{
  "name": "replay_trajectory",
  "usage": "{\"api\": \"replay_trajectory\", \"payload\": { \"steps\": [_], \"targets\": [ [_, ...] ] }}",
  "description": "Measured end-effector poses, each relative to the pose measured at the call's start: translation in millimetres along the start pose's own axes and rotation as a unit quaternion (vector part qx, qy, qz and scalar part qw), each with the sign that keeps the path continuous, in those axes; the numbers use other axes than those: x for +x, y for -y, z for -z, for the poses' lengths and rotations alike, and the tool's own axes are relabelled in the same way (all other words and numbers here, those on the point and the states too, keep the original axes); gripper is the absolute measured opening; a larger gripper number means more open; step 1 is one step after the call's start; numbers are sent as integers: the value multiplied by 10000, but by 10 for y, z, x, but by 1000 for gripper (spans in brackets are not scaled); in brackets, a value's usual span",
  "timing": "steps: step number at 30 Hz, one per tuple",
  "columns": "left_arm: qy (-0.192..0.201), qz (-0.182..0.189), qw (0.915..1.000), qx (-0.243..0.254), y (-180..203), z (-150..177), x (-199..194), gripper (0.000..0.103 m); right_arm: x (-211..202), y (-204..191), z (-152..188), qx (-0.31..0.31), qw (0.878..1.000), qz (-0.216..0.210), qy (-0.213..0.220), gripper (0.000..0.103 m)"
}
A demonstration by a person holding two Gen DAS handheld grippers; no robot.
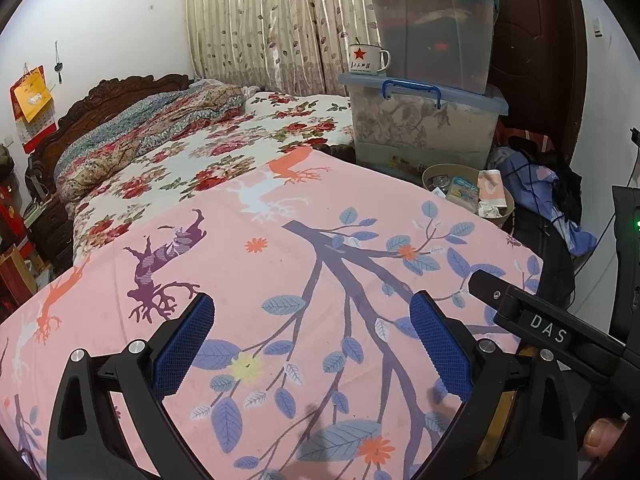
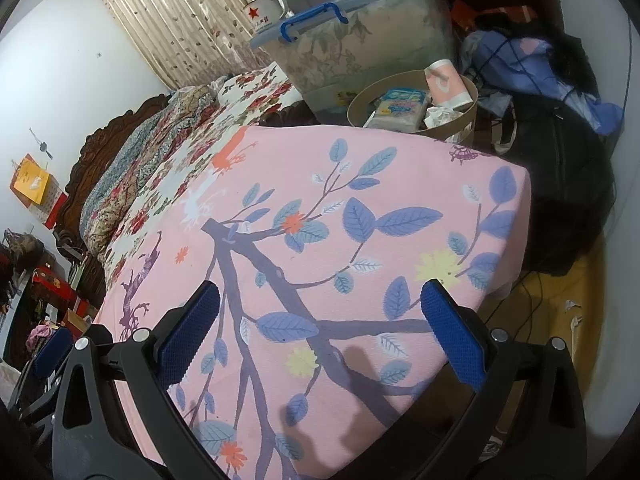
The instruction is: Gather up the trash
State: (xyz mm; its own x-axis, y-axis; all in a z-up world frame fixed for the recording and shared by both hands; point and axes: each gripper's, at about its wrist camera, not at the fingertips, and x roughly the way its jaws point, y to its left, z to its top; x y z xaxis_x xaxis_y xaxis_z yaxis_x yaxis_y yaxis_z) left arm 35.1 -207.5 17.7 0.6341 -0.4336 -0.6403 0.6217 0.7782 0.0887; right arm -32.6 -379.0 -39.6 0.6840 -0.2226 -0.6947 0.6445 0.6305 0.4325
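Observation:
A round tan bin (image 1: 508,204) stands past the far edge of the pink leaf-print cloth (image 1: 280,280); it holds a pink paper cup (image 1: 491,188), a tissue pack (image 1: 462,192) and crumpled paper (image 1: 490,211). The right wrist view shows the bin (image 2: 460,124) with the cup (image 2: 444,84), the pack (image 2: 400,108) and the paper (image 2: 438,114). My left gripper (image 1: 310,324) is open and empty over the cloth. My right gripper (image 2: 320,312) is open and empty over the cloth (image 2: 320,220). The right gripper's arm (image 1: 540,320) shows at the left view's right edge.
Stacked plastic storage boxes (image 1: 424,120) with a red-star enamel mug (image 1: 368,59) stand behind the bin. A floral-covered bed (image 1: 192,148) lies to the left. Dark bags and blue clothes (image 2: 560,120) pile on the right. Small paper scraps (image 2: 572,312) lie on the yellow floor.

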Motion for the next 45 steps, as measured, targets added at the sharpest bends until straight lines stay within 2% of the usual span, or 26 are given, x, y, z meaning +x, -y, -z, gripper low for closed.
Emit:
{"api": "replay_trajectory", "payload": {
  "steps": [28,35,45],
  "targets": [
    [-158,93,9997,-151,-25,22,87,94,41,10,5,33,10000,-11,-59,99],
    [66,-200,9997,-117,-37,-2,18,94,-36,-38,55,-83,9999,47,117,99],
    [105,-112,9999,-10,106,-50,-46,94,-317,77,-72,-32,9990,128,428,99]
  ]
}}
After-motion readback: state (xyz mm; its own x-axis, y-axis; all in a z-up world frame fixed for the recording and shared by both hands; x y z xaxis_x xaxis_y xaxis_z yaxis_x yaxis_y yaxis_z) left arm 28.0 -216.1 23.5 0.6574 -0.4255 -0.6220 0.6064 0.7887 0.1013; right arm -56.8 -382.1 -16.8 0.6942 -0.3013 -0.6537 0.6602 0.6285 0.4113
